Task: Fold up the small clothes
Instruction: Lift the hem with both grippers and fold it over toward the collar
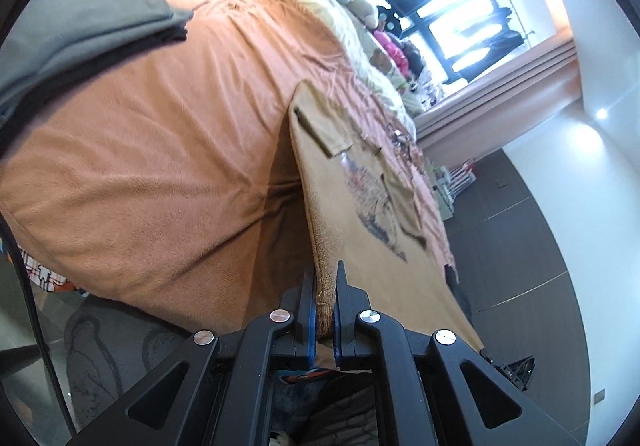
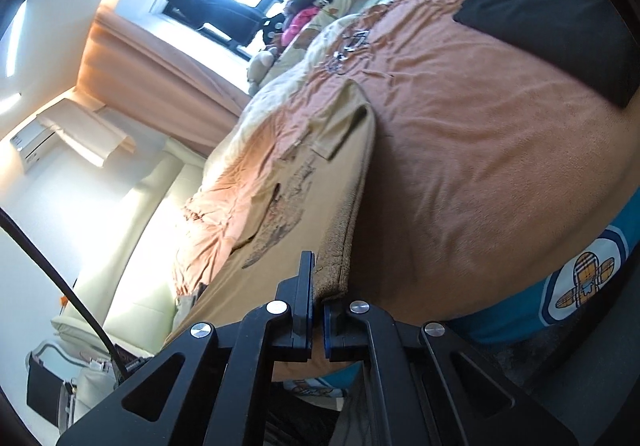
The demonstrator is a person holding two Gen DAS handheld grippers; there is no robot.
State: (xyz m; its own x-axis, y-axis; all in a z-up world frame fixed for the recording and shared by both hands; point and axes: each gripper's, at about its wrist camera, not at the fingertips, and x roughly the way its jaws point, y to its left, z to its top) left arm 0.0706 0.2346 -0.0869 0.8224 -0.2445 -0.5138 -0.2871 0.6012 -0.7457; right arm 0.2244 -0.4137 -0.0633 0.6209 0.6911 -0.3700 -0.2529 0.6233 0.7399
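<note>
A small tan T-shirt (image 1: pixel 360 205) with a faded print lies stretched over the orange bedspread (image 1: pixel 160 149), its sleeves folded in. My left gripper (image 1: pixel 325 310) is shut on the ribbed hem at one corner, lifted off the bed. In the right wrist view the same tan T-shirt (image 2: pixel 296 205) runs away from me, and my right gripper (image 2: pixel 317 306) is shut on the other hem corner, also raised. The hem hangs taut between the two grips.
A folded grey garment (image 1: pixel 80 25) sits at the left on the bed. A dark folded garment (image 2: pixel 552 21) lies at the far right. Small clutter (image 2: pixel 352 41) rests near the pillows. A blue printed sheet (image 2: pixel 580 286) edges the bed, with dark floor beyond.
</note>
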